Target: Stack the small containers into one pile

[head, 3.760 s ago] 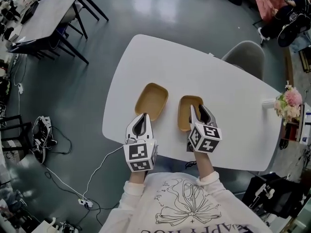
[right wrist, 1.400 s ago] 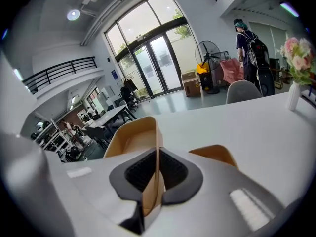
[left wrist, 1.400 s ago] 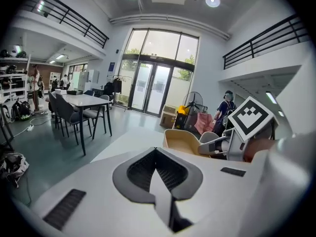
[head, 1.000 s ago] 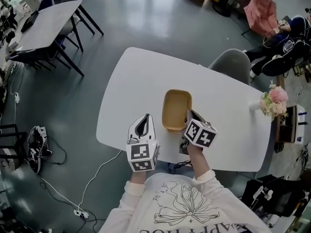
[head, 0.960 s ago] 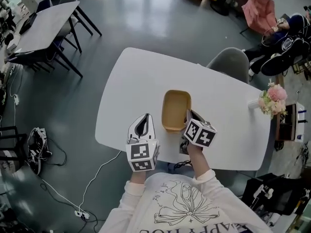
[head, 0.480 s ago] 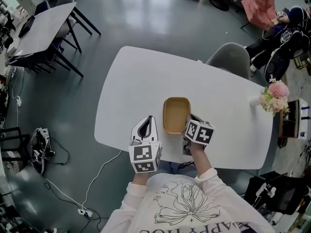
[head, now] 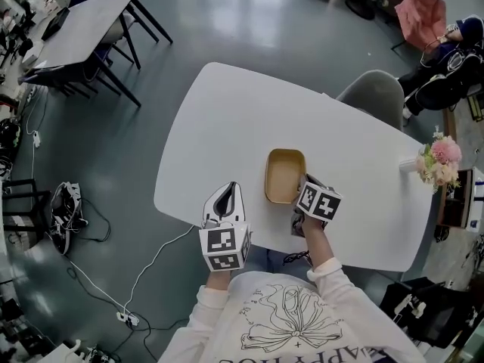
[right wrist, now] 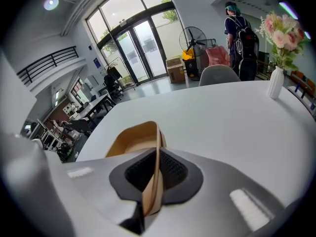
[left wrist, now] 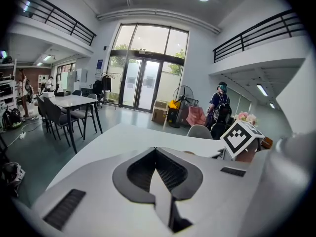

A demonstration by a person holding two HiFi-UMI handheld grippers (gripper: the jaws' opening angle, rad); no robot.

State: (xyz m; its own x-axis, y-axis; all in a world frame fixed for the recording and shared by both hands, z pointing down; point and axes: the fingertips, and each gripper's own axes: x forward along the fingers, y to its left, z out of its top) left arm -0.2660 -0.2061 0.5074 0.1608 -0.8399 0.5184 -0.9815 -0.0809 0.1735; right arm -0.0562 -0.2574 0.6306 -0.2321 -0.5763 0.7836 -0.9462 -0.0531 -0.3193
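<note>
A tan oblong container [head: 285,175] lies on the white table [head: 227,112], and only this one pile shows. My right gripper [head: 305,184] is shut on its near right rim. In the right gripper view the tan wall [right wrist: 133,137] runs straight between the jaws of that gripper [right wrist: 157,158], pinched by the pads. My left gripper [head: 225,190] hovers at the table's near edge, left of the container and apart from it. In the left gripper view the left gripper [left wrist: 157,150] is shut with nothing between its jaws.
A grey chair [head: 376,89] stands at the table's far side. A white vase of pink flowers [head: 439,159] stands near the table's right end. Another table with chairs [head: 76,21] is at the far left. A cable [head: 151,267] runs on the floor.
Two containers lay side by side earlier; now a single pile shows. Over the last second the right gripper sank toward the table with the rim in its jaws. The left gripper shifted slightly.
</note>
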